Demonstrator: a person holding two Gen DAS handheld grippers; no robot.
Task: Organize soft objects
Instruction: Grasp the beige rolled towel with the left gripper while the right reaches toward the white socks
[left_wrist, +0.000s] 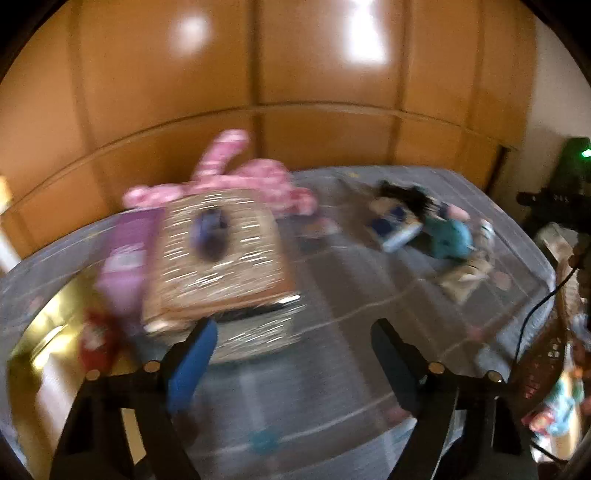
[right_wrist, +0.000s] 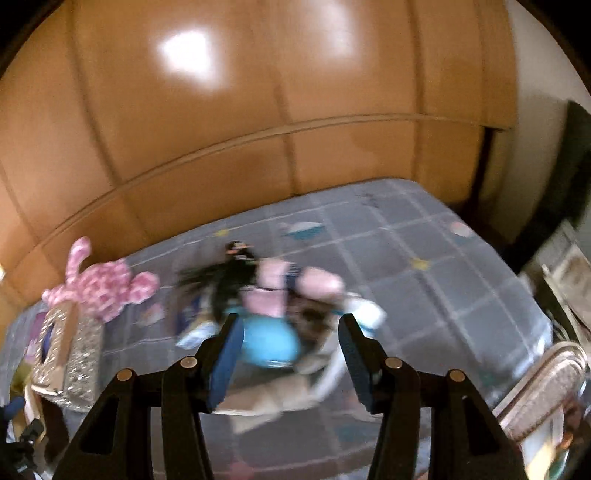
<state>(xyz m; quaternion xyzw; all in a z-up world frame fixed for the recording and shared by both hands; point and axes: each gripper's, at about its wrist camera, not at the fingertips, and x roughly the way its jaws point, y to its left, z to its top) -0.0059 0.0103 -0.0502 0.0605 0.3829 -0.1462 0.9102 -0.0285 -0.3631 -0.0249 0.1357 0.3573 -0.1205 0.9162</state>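
Both jaws open, empty, pink plush (left_wrist: 236, 184) by glittery box (left_wrist: 218, 258)

Heavy motion blur, fisheye edge bending, glare patches on wood panelling (left_wrist: 325, 74).

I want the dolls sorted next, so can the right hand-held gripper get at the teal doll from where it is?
Probably yes: the right hand-held gripper is open and the teal doll lies straight ahead between its fingers, with nothing in front, though the picture is blurred.
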